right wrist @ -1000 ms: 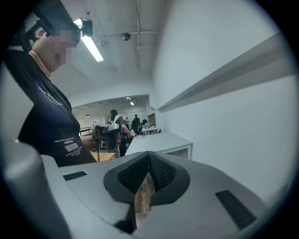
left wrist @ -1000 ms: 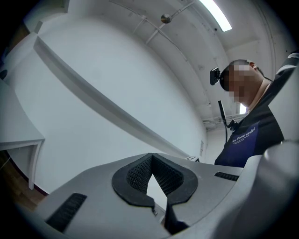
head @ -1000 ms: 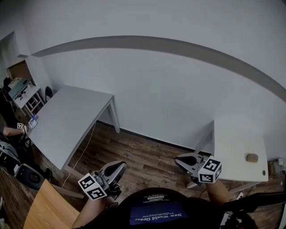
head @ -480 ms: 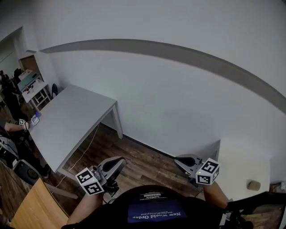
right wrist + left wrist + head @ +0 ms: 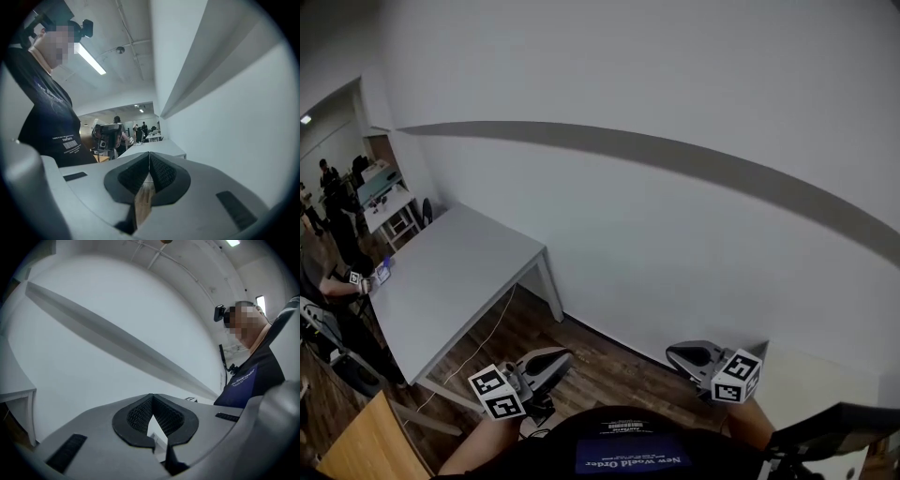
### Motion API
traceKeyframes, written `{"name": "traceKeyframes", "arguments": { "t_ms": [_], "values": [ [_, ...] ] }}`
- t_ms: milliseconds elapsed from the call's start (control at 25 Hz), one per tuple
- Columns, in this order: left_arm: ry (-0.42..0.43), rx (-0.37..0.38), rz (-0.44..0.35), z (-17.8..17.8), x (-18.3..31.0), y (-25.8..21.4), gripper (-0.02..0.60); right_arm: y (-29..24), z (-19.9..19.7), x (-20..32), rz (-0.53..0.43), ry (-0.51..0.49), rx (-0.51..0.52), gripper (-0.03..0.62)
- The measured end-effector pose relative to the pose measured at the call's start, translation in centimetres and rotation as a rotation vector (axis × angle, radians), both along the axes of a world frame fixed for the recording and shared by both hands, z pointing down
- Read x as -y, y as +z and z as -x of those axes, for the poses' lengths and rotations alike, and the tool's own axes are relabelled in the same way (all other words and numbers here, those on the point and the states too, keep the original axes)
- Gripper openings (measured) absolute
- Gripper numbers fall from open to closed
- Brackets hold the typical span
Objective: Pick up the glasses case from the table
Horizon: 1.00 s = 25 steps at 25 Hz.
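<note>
Two grippers are held low in front of the person, side by side and well apart, over the wooden floor [image 5: 605, 342]. The left gripper [image 5: 561, 354] is clenched, its two jaws meeting at the tips with nothing between them. The right gripper [image 5: 675, 352] is likewise clenched and empty, with only floor showing through the slit behind its tips. Each carries one marker cube, two in all: the left cube [image 5: 497, 394] and the right cube [image 5: 737, 377]. Two tables stand against the white wall [image 5: 675, 253], which bears one grey stripe [image 5: 656, 155]: a long grey desk [image 5: 455, 272] at the left, and a white table [image 5: 820, 389] whose corner shows at the lower right, beside the right gripper. One thin cable [image 5: 483, 333] drops from the desk's long edge to the floor. The glasses case shows in no view, so its place cannot be told.
</note>
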<state>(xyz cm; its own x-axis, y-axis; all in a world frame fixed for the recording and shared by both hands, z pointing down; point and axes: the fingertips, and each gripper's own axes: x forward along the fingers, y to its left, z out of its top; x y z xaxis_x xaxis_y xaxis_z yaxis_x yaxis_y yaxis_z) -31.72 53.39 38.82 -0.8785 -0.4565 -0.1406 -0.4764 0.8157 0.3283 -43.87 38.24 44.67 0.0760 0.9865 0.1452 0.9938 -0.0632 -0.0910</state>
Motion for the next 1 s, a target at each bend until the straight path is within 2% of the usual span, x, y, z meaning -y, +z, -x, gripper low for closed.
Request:
{"name": "traceKeyframes", "arguments": {
  "t_ms": [120,240,360,520,640,760,880,1000],
  "values": [
    [0.032,-0.012,-0.021,4.8,-0.3,0.6,-0.003,0.8,3.9,0.6,-0.006,0.034,-0.014,0.002],
    [0.105,-0.027,-0.042,8.9,0.1,0.3,-0.003,0.3,7.3,1.3,-0.016,0.103,-0.045,0.002],
    [0.252,-0.018,-0.058,12.5,0.5,0.0,-0.003,-0.3,8.9,2.3,-0.035,0.232,-0.049,0.002],
    [0.449,0.032,-0.044,19.0,-3.1,1.3,-0.003,0.2,12.3,0.2,-0.017,0.428,0.014,0.002],
    [0.546,0.057,-0.015,23.0,-6.8,1.0,-0.003,0.1,13.7,-2.9,-0.020,0.503,0.024,0.002],
    [0.622,0.063,-0.029,26.8,-9.3,0.4,-0.003,-0.1,15.8,-5.2,-0.033,0.582,-0.003,0.002],
    [0.713,0.049,-0.040,28.9,-9.5,1.1,-0.003,0.0,16.1,-5.8,-0.036,0.651,-0.026,0.002],
    [0.837,0.021,-0.068,31.7,-7.8,1.9,-0.003,0.9,16.0,-4.2,-0.058,0.768,-0.059,0.002]
  ]
}}
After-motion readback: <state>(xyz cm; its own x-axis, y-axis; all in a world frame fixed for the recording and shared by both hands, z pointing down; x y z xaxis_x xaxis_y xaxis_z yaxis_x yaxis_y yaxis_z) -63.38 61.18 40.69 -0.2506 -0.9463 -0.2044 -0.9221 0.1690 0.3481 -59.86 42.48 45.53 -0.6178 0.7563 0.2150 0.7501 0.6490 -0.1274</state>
